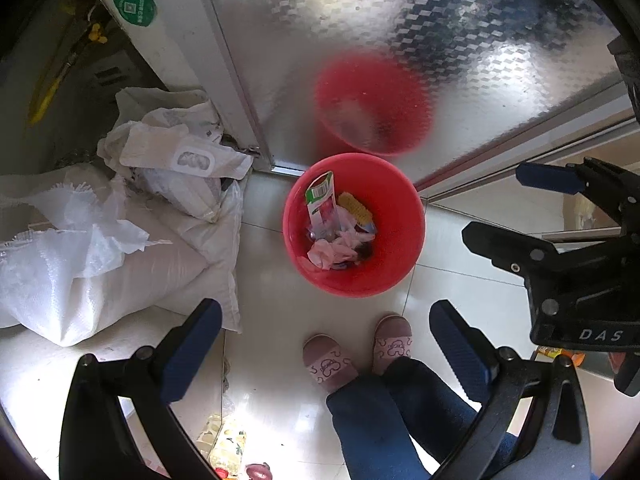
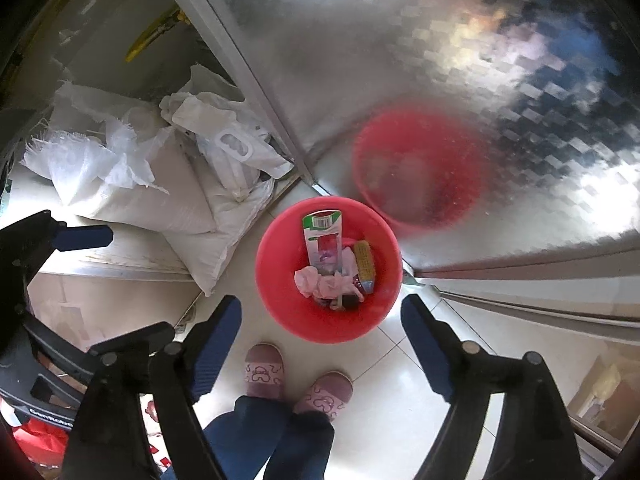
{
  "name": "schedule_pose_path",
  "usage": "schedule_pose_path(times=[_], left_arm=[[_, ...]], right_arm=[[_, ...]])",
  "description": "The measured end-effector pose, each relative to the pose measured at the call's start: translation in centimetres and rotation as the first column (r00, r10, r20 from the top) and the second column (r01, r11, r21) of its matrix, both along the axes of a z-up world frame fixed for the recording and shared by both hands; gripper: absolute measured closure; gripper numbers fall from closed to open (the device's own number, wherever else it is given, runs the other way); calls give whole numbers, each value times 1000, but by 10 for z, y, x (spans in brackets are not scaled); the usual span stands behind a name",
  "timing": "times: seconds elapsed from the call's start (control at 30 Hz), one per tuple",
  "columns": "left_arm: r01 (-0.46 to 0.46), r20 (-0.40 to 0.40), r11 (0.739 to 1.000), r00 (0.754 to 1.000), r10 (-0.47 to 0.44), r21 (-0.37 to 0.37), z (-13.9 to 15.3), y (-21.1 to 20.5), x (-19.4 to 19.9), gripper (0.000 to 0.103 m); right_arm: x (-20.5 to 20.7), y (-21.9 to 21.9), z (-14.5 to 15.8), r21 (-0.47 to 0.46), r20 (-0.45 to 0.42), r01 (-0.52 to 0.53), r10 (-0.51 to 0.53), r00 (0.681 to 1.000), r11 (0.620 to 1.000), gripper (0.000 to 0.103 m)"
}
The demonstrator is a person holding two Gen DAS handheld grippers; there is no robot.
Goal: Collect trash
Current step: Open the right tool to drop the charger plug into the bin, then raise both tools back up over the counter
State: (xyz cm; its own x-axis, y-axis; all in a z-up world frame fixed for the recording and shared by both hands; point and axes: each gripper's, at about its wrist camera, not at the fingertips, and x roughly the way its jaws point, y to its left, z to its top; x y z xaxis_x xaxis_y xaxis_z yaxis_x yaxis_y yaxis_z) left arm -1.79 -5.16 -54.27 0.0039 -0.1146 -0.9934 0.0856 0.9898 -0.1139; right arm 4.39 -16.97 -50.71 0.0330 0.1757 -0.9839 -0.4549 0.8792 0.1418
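Left wrist view: left gripper (image 1: 326, 338) gapes wide, empty, above the red bin (image 1: 354, 224) on the floor; its trash is a jumble, carton (image 1: 320, 200) print unreadable. Right gripper (image 2: 320, 328) spread, empty; "DAS" shows on its body.

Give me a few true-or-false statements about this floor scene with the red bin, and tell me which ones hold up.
1. The red bin already has rubbish in it. True: a carton and crumpled pink paper lie inside.
2. The left gripper is clamped on a piece of trash. False: its jaws stand wide apart with nothing between them.
3. The right gripper is empty too. True.
4. The bin stands on a carpet. False: it stands on pale floor tiles.
5. White sacks lie to the left of the bin. True.
6. The person is barefoot. False: pink slippers are on the feet.
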Motion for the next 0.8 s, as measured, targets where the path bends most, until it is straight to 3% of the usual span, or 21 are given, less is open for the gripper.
schedule_pose_path(times=[0.13,0.33,0.5,0.63,0.8], left_arm=[[-1,8,1000,1000,1,-5,13,-3,-4,0],[15,35,1000,999,-15,1,51,-8,-12,0],[7,77,1000,997,-7,-3,103,-10,-24,0],[-20,108,1000,994,21,-12,150,-11,-34,0],[-39,164,999,986,41,-19,211,-15,-42,0]], right_arm=[[-4,-4,13,-9,21,20,-20,1000,1000,8],[-15,-13,51,-30,66,32,-30,997,999,1],[-25,-23,97,-32,109,44,-41,993,999,1],[-39,-24,139,-95,170,52,-35,985,994,1],[-50,-34,196,-65,195,86,-72,978,994,1]])
